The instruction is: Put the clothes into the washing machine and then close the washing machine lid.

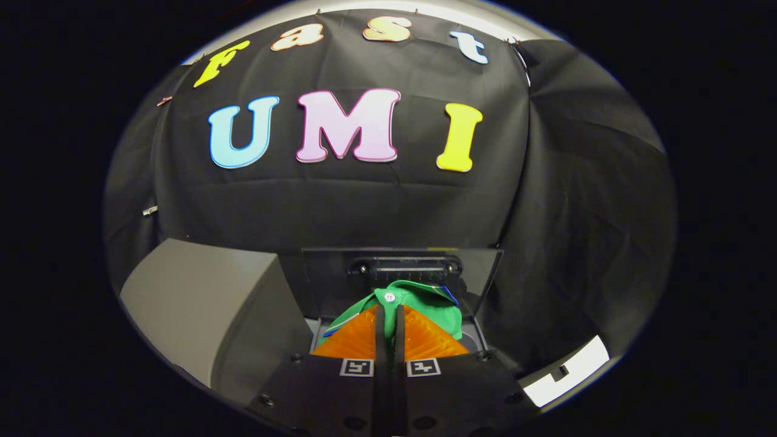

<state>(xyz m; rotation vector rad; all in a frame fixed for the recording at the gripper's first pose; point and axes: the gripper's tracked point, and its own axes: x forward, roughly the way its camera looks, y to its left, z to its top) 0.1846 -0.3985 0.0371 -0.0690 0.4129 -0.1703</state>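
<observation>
Green garment [425, 306] was pinched between the gripper [389, 312] fingers, which were closed tight on the cloth; it hung above the washing machine [200, 303] opening, its raised lid [479, 273] just beyond.

One green cloth garment [419, 303] with one white button [389, 297]. One washing machine [340, 285], dark lid raised. One grey box [200, 303].

No word, number or brand is proving legible. Two black-and-white square coded markers [356, 367] [423, 367] are sitting on the body of the gripper [388, 308], one behind each finger. The fingers are pressing together on a green garment [428, 304]. To the right of the gripper, a white panel [567, 371] is showing an unreadable black mark.
</observation>
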